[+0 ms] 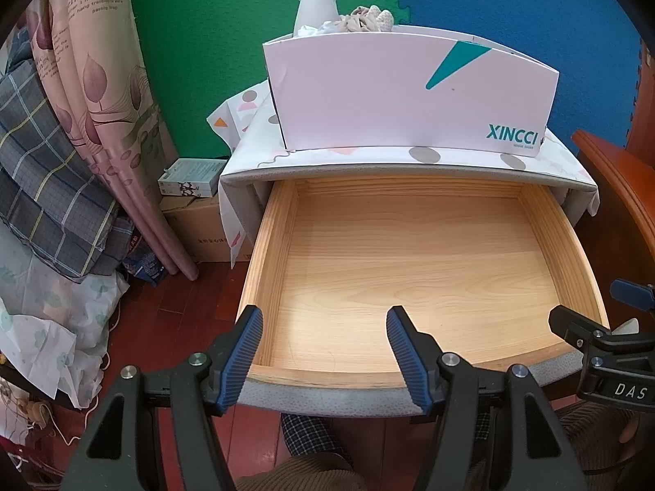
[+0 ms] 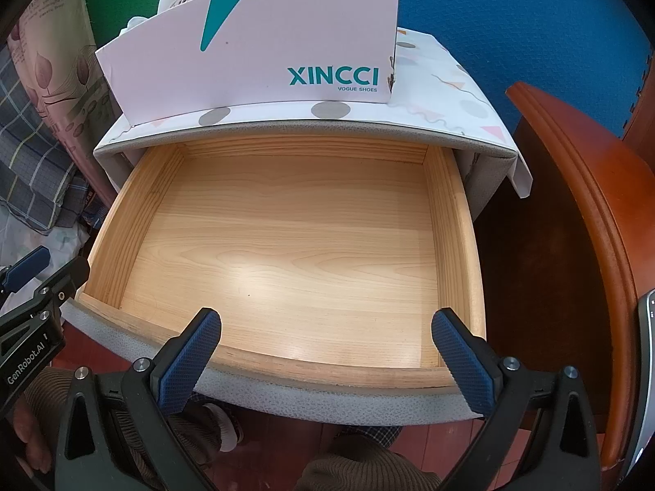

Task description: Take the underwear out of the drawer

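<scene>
Drawer (image 1: 413, 253), pulled out of a cloth-covered cabinet (image 1: 262, 165), pale wood floor bare; underwear, crumpled beige and white, heaped in the white shoebox (image 1: 409, 98) above the drawer; left gripper (image 1: 325, 354) and right gripper (image 2: 327, 352) over the drawer's front edge, jaws apart, holding nothing.

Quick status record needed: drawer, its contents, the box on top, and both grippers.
drawer: pulled out, wooden inside
drawer contents: nothing visible, bare bottom
shoe box: on the cabinet top, above the drawer
box contents: pale crumpled fabric showing over the rim
left gripper: open, empty, above the drawer's front edge
right gripper: open, empty, above the drawer's front edge
</scene>
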Demonstrator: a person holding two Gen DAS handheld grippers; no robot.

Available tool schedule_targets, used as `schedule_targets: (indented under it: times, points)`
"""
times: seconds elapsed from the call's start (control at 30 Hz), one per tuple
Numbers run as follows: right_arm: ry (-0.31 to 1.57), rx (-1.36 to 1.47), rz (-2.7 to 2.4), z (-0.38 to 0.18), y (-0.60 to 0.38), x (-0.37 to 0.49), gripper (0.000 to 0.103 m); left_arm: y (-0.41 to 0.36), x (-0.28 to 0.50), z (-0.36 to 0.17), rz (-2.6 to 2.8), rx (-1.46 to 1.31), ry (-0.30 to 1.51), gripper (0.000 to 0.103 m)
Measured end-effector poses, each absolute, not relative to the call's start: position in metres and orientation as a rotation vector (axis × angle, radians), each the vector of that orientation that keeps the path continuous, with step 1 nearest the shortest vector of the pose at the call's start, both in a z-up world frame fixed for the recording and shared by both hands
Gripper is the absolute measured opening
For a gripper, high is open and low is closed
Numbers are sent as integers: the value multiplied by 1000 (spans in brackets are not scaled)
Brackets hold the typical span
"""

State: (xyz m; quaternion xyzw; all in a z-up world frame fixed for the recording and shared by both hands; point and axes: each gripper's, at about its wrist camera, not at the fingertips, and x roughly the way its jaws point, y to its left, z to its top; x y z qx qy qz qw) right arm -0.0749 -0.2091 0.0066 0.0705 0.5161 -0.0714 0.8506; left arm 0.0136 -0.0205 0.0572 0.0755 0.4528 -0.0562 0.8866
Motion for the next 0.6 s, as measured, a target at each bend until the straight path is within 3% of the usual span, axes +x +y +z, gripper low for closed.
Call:
schedule_targets:
  times: [0.6]
  points:
    - [1088, 150, -149, 6, -210, -75, 102, -22, 9, 61, -128, 164, 915, 65]
